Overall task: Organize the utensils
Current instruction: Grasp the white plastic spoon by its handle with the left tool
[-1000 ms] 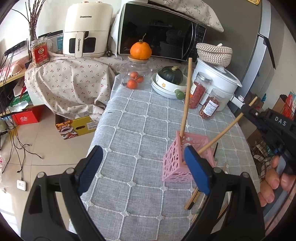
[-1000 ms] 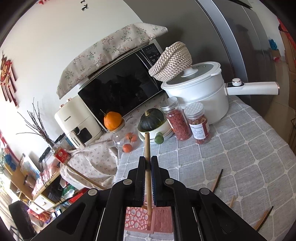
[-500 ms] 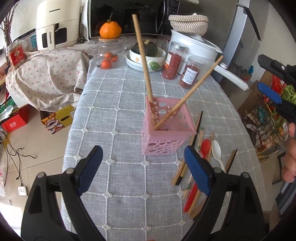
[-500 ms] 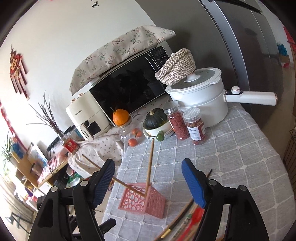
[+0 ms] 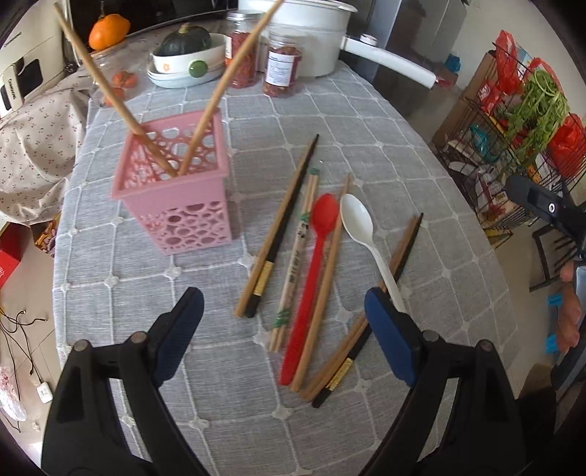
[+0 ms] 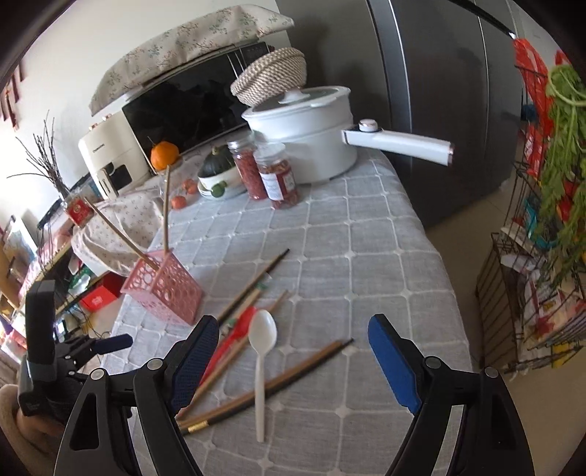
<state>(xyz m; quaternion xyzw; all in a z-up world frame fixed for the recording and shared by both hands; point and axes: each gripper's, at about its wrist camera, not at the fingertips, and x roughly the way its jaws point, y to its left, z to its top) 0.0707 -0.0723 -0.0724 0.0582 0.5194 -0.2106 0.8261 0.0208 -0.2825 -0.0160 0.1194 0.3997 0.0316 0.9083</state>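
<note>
Right tongs now released, pulled back, white spoon between them

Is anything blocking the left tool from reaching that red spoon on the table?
Nothing visible does. The left tool hangs open above the red spoon, with only air between. Chopsticks lie close alongside the spoon, so they crowd the grasp.

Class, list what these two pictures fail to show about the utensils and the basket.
- White spoon: handle end, left wrist view, behind a blue pad.
- Pink basket: floor hidden by its walls, both views.
- Chopsticks in the basket: tops cut off by the left view's edge.
</note>
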